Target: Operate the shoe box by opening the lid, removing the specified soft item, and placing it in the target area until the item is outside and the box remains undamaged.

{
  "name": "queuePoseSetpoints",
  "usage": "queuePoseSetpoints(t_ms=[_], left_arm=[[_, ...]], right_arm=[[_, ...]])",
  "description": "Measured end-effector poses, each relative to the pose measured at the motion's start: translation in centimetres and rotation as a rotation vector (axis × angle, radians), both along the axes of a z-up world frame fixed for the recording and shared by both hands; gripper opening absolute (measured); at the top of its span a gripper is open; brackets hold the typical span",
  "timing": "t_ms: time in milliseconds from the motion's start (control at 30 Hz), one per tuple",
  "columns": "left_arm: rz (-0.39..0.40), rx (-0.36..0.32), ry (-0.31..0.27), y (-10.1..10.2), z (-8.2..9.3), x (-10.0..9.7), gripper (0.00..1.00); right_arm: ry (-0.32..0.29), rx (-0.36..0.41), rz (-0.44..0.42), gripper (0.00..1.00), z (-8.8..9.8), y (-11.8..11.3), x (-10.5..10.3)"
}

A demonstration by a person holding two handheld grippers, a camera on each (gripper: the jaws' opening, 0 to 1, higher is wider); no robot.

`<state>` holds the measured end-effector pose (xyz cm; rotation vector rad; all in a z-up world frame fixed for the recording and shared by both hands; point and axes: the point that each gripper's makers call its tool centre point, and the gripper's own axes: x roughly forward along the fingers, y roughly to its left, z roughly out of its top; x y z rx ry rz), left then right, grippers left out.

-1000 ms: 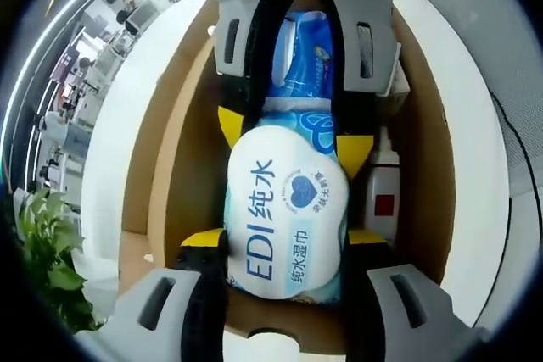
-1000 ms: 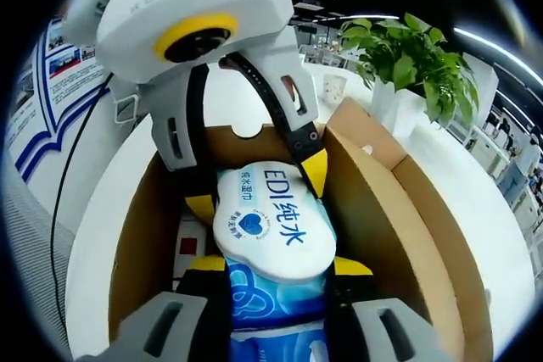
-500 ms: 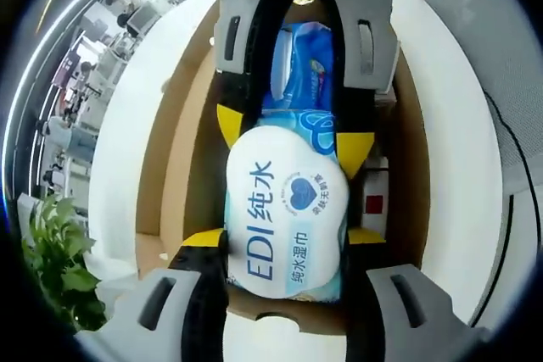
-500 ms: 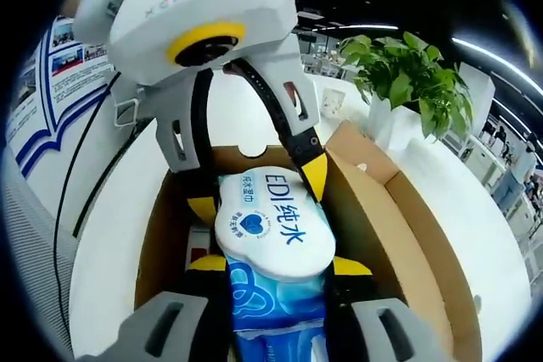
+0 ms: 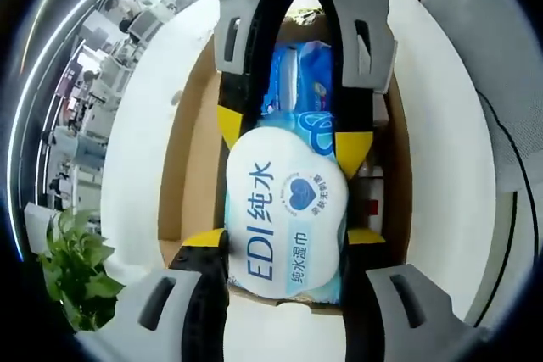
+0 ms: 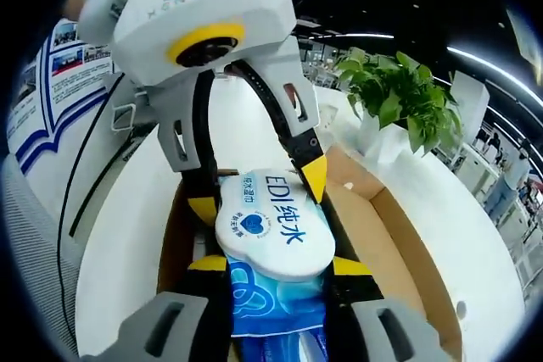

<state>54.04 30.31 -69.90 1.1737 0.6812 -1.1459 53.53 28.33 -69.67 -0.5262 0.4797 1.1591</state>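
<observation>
A blue-and-white wet wipes pack (image 5: 284, 218) hangs above the open cardboard shoe box (image 5: 191, 167), held from both ends. In the left gripper view my left gripper (image 5: 284, 239) is shut on the pack's near end. My right gripper (image 5: 290, 135) reaches in from the top and is shut on the far end. In the right gripper view the same pack (image 6: 271, 226) sits between my right gripper (image 6: 278, 265) at the bottom and my left gripper (image 6: 259, 192) above. The box (image 6: 373, 243) lies below, with its lid folded open to the right.
A small white bottle with a red label (image 5: 371, 199) lies inside the box along its right wall. The box rests on a round white table (image 5: 136, 150). A potted plant (image 6: 390, 95) stands at the table's edge. A black cable (image 5: 513, 167) runs along the table's far side.
Both grippers have risen with the pack. The box looks smaller and farther below than one second ago. The grip on the pack is unchanged.
</observation>
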Motion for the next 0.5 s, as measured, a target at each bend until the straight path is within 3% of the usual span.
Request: queuePoseSetpoints(t_ms=[500], left_arm=[[-0.047, 0.003, -0.016, -2.2, 3.8, -0.9, 0.5]], right_arm=[[-0.013, 0.039, -0.03, 0.36, 3.6, -2.1, -0.9]])
